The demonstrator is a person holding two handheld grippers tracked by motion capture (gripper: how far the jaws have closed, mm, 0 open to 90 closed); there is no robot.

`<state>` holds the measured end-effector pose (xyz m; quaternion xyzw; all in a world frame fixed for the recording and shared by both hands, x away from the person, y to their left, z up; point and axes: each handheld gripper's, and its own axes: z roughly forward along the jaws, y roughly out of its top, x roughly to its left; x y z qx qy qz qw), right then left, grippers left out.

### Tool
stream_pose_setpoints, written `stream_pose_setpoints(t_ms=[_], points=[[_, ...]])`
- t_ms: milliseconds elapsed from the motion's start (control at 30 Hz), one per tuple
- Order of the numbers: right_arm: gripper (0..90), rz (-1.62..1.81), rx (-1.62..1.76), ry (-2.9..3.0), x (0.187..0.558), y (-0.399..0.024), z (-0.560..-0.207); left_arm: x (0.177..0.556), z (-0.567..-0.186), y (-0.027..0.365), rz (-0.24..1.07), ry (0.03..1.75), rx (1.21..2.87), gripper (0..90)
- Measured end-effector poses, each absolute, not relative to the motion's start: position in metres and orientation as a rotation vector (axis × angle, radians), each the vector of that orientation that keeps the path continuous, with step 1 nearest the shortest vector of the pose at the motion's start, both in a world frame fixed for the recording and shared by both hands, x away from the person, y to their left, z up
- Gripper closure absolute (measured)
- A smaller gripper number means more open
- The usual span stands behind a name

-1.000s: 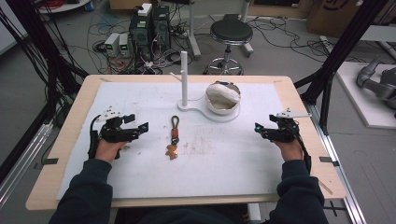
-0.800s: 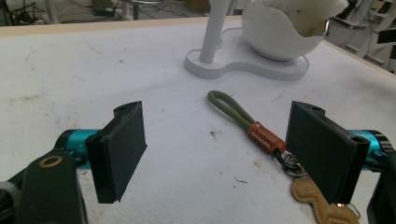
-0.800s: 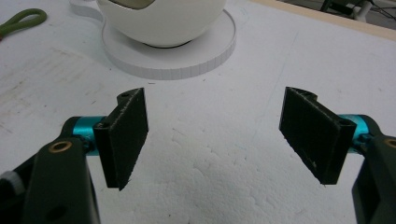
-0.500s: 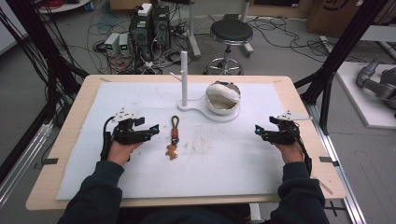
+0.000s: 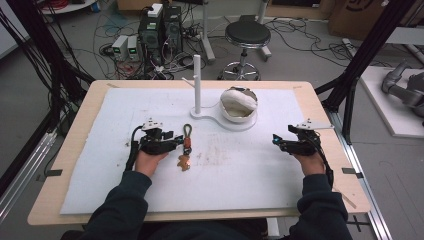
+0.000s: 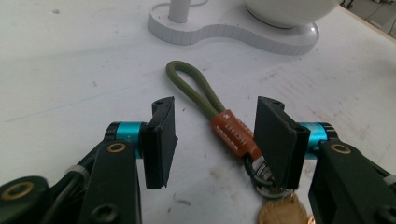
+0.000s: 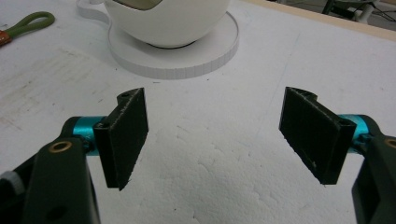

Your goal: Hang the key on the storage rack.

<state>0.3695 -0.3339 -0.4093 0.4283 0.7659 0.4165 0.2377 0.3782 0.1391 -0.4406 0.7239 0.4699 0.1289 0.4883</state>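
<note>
Keychain (image 6: 232,133) lies flat on the white mat (image 5: 250,165), left of centre in the high view; olive cord loop, orange tag, metal ring. Left gripper (image 6: 215,140) straddles the tag, jaws just been closing, pads not yet touching it. Right gripper (image 7: 215,140), lower right, jaws wide apart over bare mat. Bowl (image 5: 239,104) on white stand (image 5: 200,112), upper centre.

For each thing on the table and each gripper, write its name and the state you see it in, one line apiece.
Left gripper: jaws just been closing, astride the keychain, pads not pressing.
Right gripper: open, nothing between its jaws.
Olive-green cord keychain with orange tag: lying flat on the mat.
White round bowl: upright on its stand.
White post stand: upright, nothing hung on it.
</note>
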Motion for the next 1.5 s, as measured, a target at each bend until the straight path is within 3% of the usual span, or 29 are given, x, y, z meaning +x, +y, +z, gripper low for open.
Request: stream_pose_setpoints(t_ms=[300,433,533,600,667,733,967,1033,1500], points=[[24.3,1.141,1.17,2.111,0.37,-0.333,-0.411,0.392,-0.451,0.108,0.315,1.234,1.873,41.5],[24.3,1.168,1.157,2.122,0.37,-0.334,-0.411,0.391,-0.449,0.1,0.382,1.182,1.961,37.9],[24.3,1.177,1.138,2.13,0.37,-0.332,-0.411,0.387,-0.45,0.09,0.46,1.101,2.06,29.1],[24.3,1.173,1.126,2.133,0.37,-0.332,-0.411,0.386,-0.45,0.088,0.486,1.101,2.076,29.9],[24.3,1.171,1.13,2.135,0.369,-0.331,-0.411,0.385,-0.448,0.089,0.485,1.095,2.08,36.5],[24.4,1.171,1.134,2.131,0.37,-0.332,-0.411,0.385,-0.446,0.09,0.472,1.079,2.087,55.5],[24.4,1.164,1.148,2.128,0.37,-0.333,-0.411,0.388,-0.445,0.098,0.382,1.104,2.029,61.4],[24.4,1.161,1.146,2.126,0.37,-0.334,-0.411,0.386,-0.443,0.101,0.376,1.079,1.993,73.7],[24.6,1.171,1.163,2.114,0.369,-0.337,-0.412,0.38,-0.43,0.118,0.328,0.996,1.862,75.7]])
